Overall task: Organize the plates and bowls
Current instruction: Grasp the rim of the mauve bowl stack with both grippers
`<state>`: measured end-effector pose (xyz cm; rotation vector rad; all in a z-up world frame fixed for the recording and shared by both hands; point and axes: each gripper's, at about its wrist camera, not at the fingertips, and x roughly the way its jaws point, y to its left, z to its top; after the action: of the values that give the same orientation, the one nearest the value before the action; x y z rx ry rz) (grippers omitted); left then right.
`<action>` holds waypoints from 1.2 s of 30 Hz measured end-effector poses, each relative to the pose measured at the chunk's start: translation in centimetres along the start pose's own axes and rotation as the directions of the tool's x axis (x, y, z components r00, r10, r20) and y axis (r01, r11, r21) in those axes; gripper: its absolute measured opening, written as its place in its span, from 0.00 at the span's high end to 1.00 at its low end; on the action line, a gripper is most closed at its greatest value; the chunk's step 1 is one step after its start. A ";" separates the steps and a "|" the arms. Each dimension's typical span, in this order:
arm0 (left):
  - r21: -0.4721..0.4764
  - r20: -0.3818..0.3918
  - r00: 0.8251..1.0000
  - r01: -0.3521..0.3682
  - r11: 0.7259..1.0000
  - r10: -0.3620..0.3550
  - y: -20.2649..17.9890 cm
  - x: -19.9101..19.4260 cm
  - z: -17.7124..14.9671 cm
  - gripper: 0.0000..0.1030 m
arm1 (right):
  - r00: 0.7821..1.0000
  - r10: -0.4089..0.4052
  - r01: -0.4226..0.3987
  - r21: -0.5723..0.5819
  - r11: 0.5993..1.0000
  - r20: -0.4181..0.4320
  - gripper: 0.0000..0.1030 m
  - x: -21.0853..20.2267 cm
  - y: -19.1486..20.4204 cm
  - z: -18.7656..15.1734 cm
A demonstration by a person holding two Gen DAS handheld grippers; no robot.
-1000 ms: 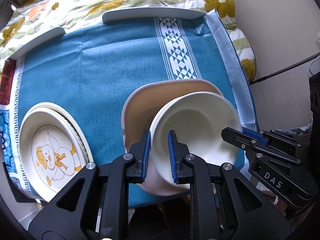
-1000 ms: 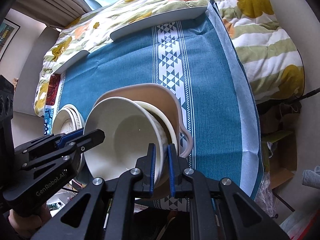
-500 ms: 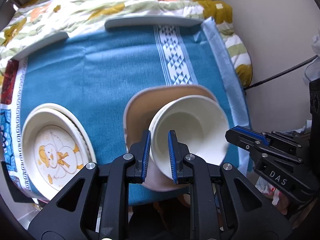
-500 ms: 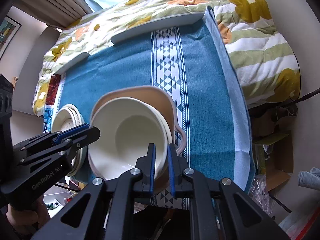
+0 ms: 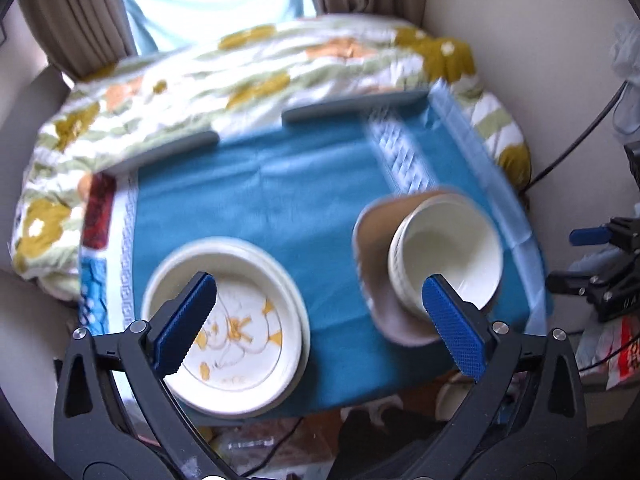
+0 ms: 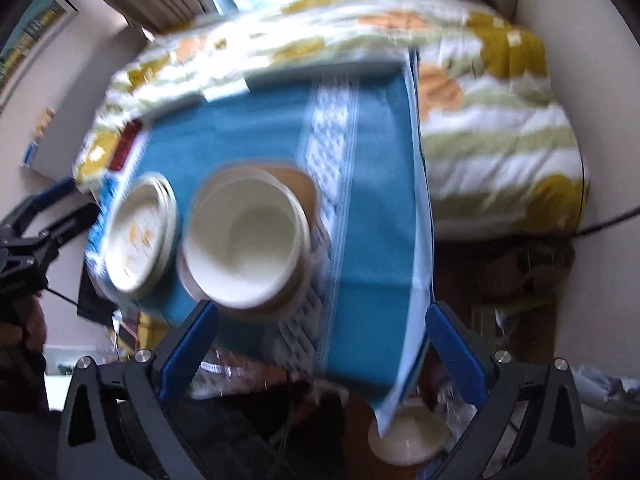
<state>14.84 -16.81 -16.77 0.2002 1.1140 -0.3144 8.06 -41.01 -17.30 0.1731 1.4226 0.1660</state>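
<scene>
On the tan dish (image 5: 374,276), nested cream bowls (image 5: 448,256), empty; both hand-held grippers (image 5: 320,320) (image 6: 320,348) spread wide.

bowls (image 5: 448,256) in dish (image 5: 372,264) | plates (image 5: 228,320) left | both on tablecloth (image 5: 256,200)

Left hand-held gripper (image 5: 320,324) jaws spread wide, empty, right hand-held gripper (image 6: 322,344) likewise wide, empty

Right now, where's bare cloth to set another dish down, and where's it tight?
Free: the blue tablecloth behind the plate stack and white bowls, up to the grey table edge; also the strip right of the patterned band. Tight: the gap between plates and tan dish, and the near edge. Left gripper and right gripper are open, empty.
</scene>
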 end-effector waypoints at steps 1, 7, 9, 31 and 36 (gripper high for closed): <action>-0.006 -0.037 0.999 0.019 1.000 -0.019 0.3 1.0 -0.3 0.01 | 1.000 -0.010 0.010 0.010 1.000 -0.018 0.00 0.6 -0.3 -0.1; -0.010 -0.129 0.991 0.029 1.000 -0.030 0.2 4.8 -1.7 0.08 | 0.995 -0.049 0.054 0.051 0.997 -0.090 0.00 4.4 -1.0 0.0; -0.015 -0.148 0.988 0.040 0.999 -0.041 -0.1 5.8 -1.9 0.11 | 0.994 -0.041 0.048 0.065 0.997 -0.105 0.00 5.2 -1.0 0.1; 0.040 -0.253 0.964 0.098 0.994 -0.085 -3.3 10.9 -2.0 0.39 | 0.971 -0.077 0.101 0.096 0.990 -0.228 0.05 6.9 -0.7 1.6; 0.045 -0.258 0.962 0.099 0.994 -0.085 -3.0 11.6 -1.8 0.39 | 0.973 -0.088 0.121 0.149 0.981 -0.215 0.07 7.4 -0.9 1.3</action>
<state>16.95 -20.76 -28.00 0.2451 1.3738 -0.4121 10.42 -40.26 -24.47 0.2180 1.6503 -0.0199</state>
